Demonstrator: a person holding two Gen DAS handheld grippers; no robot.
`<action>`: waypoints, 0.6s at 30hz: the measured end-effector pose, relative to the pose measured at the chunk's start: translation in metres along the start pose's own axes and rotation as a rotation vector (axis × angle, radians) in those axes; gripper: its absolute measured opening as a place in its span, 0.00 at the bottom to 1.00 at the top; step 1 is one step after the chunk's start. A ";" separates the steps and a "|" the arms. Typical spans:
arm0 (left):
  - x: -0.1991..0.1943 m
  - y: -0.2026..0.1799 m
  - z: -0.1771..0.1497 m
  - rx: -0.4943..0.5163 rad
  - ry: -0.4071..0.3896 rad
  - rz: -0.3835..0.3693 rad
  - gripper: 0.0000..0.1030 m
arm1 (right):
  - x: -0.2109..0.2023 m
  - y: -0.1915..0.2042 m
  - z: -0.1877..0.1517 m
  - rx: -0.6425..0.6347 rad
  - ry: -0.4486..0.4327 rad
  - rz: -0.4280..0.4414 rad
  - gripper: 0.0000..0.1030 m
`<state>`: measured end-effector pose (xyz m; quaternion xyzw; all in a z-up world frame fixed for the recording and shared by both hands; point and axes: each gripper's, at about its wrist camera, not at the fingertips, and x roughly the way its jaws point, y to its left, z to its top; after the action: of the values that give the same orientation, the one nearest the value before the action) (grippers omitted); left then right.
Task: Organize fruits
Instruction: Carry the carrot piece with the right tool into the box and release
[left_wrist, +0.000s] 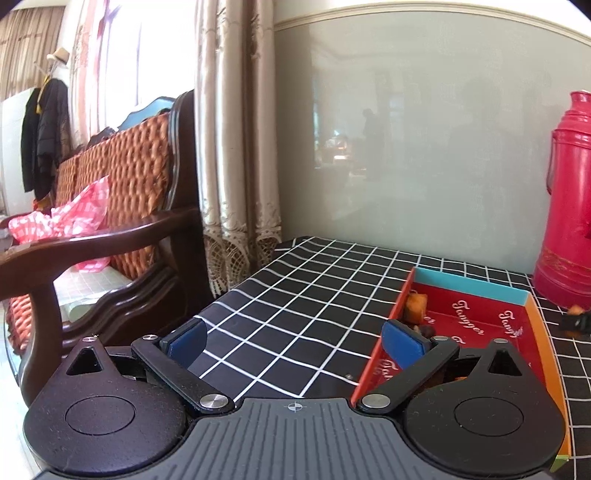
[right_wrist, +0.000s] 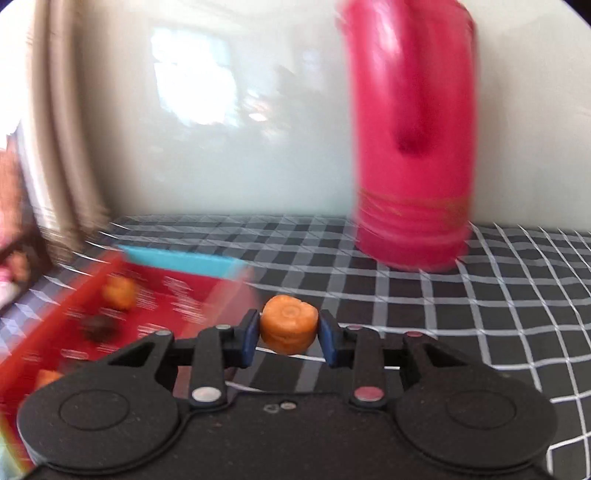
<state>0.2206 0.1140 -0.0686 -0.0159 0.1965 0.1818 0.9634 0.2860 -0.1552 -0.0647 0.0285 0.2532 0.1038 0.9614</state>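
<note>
My right gripper (right_wrist: 289, 334) is shut on an orange fruit piece (right_wrist: 289, 328) and holds it above the checked cloth, just right of the red tray (right_wrist: 177, 295). The tray holds an orange piece (right_wrist: 119, 292), a dark fruit (right_wrist: 99, 326) and another orange piece (right_wrist: 47, 377). My left gripper (left_wrist: 293, 341) is open and empty, low over the cloth at the tray's left wall (left_wrist: 397, 310). In that view an orange piece (left_wrist: 415, 308) and a dark fruit (left_wrist: 424, 329) lie in the tray. The right wrist view is motion-blurred.
A tall red thermos (left_wrist: 565, 206) stands at the back right of the table, also in the right wrist view (right_wrist: 413, 140). A wooden chair (left_wrist: 122, 236) with a woven back stands left of the table. A wall and curtain (left_wrist: 236, 147) are behind.
</note>
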 end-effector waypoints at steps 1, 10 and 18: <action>0.001 0.002 0.000 -0.009 0.008 0.001 0.97 | -0.007 0.010 0.001 -0.020 -0.013 0.040 0.25; -0.001 0.009 -0.003 -0.002 0.018 0.014 0.98 | -0.008 0.071 -0.021 -0.201 0.049 0.126 0.26; -0.003 0.012 0.000 0.016 0.032 -0.015 0.98 | -0.049 0.056 -0.018 -0.107 -0.017 0.080 0.66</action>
<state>0.2139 0.1244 -0.0671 -0.0125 0.2130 0.1725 0.9616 0.2251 -0.1114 -0.0509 -0.0120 0.2378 0.1554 0.9587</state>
